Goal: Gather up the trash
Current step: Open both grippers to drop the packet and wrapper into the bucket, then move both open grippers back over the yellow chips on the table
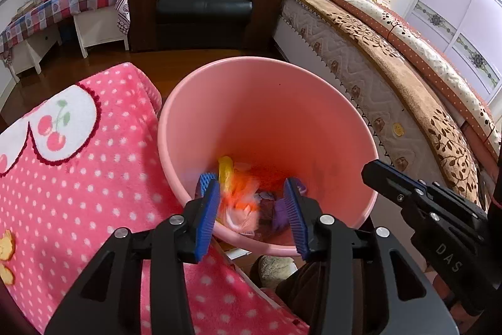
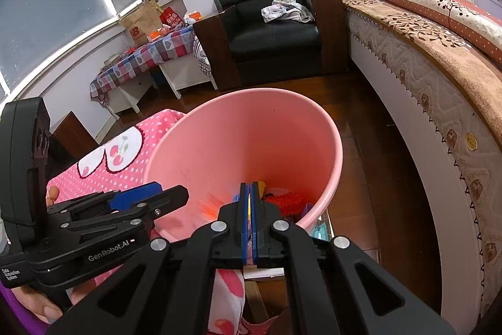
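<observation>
item: orange-white scrap, blurred, in pink bucket; looked light, soft; pinch anywhere. left gripper apart, empty; right gripper together.

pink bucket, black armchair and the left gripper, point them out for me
pink bucket (image 1: 266, 90): left wrist view, inner back wall.
black armchair (image 1: 204, 3): left wrist view, seat cushion.
left gripper (image 1: 252, 214): left wrist view, midway between its blue fingertips, open over the bucket.
</observation>
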A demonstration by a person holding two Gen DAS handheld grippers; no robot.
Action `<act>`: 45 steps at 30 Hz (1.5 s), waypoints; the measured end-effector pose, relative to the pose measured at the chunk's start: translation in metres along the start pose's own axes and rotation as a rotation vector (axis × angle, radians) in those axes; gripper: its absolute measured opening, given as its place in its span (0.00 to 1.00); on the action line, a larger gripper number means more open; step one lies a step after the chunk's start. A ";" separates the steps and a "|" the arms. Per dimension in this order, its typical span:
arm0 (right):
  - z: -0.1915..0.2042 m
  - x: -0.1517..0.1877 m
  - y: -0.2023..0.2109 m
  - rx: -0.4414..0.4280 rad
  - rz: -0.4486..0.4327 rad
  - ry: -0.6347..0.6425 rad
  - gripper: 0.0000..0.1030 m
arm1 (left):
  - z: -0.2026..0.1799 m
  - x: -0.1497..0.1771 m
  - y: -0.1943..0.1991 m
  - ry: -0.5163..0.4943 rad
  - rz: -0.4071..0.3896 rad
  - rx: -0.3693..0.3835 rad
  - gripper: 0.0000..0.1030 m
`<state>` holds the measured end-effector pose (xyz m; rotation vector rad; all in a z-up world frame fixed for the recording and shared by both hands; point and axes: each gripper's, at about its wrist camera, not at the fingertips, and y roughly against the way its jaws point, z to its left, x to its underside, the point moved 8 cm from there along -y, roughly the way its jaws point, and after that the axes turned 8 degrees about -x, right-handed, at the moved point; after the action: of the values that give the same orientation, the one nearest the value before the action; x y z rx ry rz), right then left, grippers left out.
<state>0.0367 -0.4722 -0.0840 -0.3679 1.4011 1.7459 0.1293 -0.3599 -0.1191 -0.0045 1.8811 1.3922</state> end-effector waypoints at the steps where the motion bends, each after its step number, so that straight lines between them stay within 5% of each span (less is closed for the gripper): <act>1: 0.000 0.000 0.000 0.000 -0.001 0.000 0.01 | 0.000 -0.001 0.001 0.000 -0.003 0.000 0.43; 5: 0.000 0.000 0.000 0.000 -0.001 -0.003 0.01 | 0.000 -0.001 0.006 0.002 -0.015 0.008 0.48; 10: 0.002 0.000 0.001 -0.004 -0.009 -0.003 0.25 | 0.000 -0.001 0.014 -0.002 -0.035 0.010 0.49; 19: 0.015 0.000 0.010 -0.031 -0.030 0.013 0.35 | 0.005 -0.002 0.033 0.014 -0.074 0.012 0.49; 32: 0.062 0.002 0.018 -0.120 -0.063 0.082 0.37 | 0.042 0.006 0.068 0.058 -0.144 -0.057 0.49; 45: 0.128 0.024 -0.009 -0.211 0.011 0.180 0.37 | 0.110 0.040 0.097 0.157 -0.178 -0.163 0.48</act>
<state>0.0635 -0.3460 -0.0634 -0.6471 1.3467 1.9144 0.1235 -0.2145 -0.0738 -0.3629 1.8374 1.4511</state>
